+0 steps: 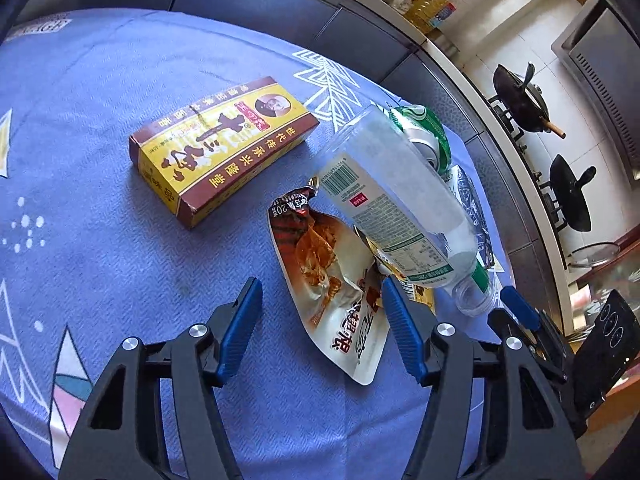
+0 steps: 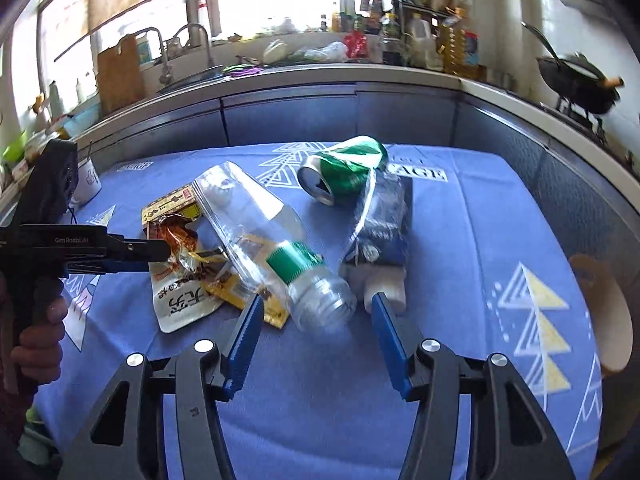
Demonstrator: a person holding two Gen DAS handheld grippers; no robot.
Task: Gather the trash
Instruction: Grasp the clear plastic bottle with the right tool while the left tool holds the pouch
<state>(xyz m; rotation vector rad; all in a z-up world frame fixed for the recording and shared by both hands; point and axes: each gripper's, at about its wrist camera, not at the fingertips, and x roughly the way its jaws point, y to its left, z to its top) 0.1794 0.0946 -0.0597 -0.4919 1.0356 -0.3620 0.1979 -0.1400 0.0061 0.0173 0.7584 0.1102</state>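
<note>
Blue fingers (image 1: 240, 328) of the left gripper (image 1: 320, 304) stand apart over a torn snack pouch (image 1: 332, 280), not pressing it. The right gripper (image 2: 316, 312) is likewise parted, the clear bottle (image 2: 272, 248) mouth just ahead, ungripped. That bottle carries a green band and barcode label. Behind lie a crushed green can (image 2: 344, 172) and a yellow-and-brown box (image 1: 220, 148) printed with Chinese characters; the blue tablecloth (image 2: 480, 240) reads perhaps "AGE". "GenRobot.AI" marks the left tool.
</note>
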